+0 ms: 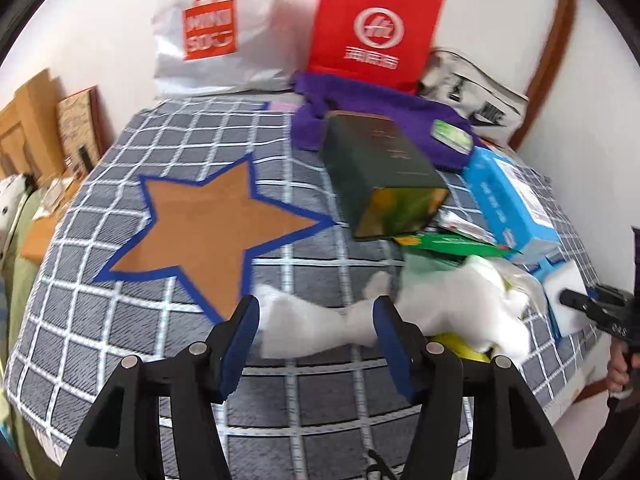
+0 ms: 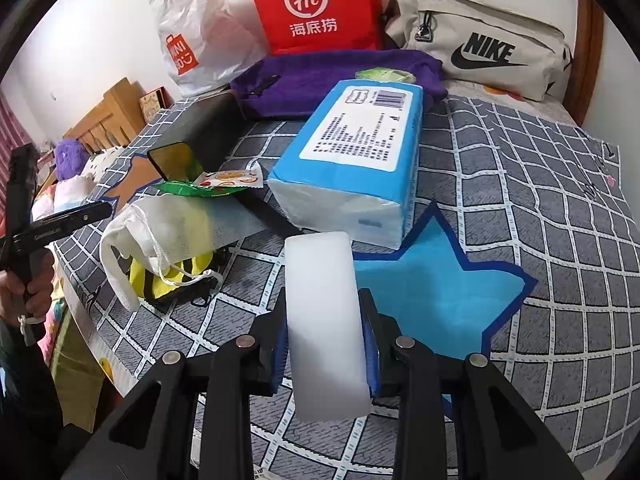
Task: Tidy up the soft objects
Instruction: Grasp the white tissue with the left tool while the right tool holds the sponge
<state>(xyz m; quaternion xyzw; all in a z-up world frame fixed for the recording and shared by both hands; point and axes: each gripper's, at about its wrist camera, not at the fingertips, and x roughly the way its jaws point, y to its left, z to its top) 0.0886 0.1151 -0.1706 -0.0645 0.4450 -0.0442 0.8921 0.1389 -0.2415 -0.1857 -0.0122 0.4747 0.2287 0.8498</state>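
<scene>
My left gripper stands open over the checked bedspread, with one end of a white cloth drawstring bag lying loose between its blue pads. The rest of the bag is draped over a yellow and black item. Just left of it lies a brown star with a blue border. My right gripper is shut on a white foam block, held upright above the edge of a light blue star. The block also shows at the right edge of the left wrist view.
A blue tissue pack, a dark green box and a green snack packet crowd the middle of the bed. A purple towel, a red paper bag, a white plastic bag and a beige Nike bag line the wall.
</scene>
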